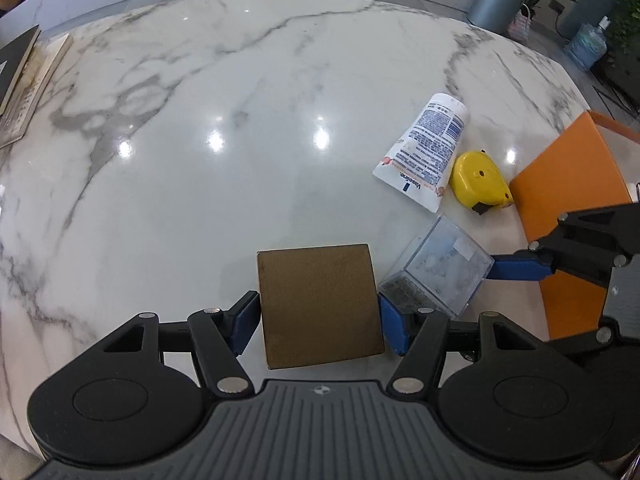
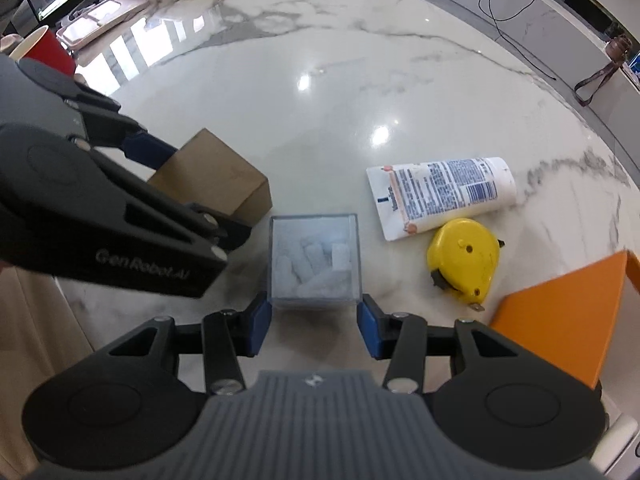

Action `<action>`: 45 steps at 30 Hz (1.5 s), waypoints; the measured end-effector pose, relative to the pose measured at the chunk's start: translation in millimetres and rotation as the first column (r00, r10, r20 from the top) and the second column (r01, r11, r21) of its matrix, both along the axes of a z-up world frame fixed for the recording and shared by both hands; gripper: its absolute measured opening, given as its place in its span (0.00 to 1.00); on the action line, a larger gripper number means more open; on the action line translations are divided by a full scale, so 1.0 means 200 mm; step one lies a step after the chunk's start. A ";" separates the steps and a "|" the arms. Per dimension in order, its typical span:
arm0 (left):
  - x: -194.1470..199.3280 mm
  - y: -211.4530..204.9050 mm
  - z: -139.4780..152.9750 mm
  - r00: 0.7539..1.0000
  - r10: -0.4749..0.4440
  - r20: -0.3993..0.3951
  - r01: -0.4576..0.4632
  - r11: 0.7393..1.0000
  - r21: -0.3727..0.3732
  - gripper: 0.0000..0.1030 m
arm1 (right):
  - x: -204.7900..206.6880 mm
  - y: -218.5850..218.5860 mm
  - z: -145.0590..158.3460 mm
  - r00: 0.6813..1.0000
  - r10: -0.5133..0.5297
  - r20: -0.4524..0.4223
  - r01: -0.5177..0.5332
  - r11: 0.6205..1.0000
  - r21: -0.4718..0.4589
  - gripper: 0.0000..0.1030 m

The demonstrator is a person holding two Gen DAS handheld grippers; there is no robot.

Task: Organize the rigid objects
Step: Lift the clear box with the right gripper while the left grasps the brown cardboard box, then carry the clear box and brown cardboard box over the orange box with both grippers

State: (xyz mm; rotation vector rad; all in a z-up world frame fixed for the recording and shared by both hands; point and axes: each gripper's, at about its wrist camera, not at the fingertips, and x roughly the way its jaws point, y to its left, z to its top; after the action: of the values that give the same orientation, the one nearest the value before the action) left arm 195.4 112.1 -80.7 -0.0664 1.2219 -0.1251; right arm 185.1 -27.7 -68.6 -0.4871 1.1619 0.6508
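A brown cardboard box sits on the marble table between the blue pads of my left gripper, which touch its two sides; it also shows in the right wrist view. A clear plastic box of white pieces stands just ahead of my right gripper, whose open jaws flank its near corners; it also shows in the left wrist view. A white Vaseline tube and a yellow tape measure lie to the right.
An orange chair back rises at the table's right edge. Books lie at the far left. A red cup and a pink tray sit at the far left in the right wrist view.
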 end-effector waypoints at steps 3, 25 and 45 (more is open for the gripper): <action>0.00 -0.01 -0.01 1.000 0.016 -0.001 -0.016 1.000 0.015 0.72 | 0.00 0.00 0.00 1.000 0.001 0.010 -0.002 1.000 0.008 0.56; -0.09 -0.03 0.19 0.994 0.027 0.107 -0.022 0.999 -0.045 0.67 | -0.07 0.00 0.13 0.995 0.010 0.099 -0.012 1.000 0.022 0.45; -0.18 -0.41 0.64 0.953 -0.083 0.291 0.120 0.987 -0.109 0.67 | -0.16 -0.39 0.61 0.947 -0.094 0.307 0.084 0.995 0.047 0.45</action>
State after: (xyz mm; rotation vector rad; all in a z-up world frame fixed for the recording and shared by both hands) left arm 160.2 30.3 46.9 -0.0919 0.9273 -0.2924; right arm 152.6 -106.6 54.2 -0.4862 0.8699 0.4937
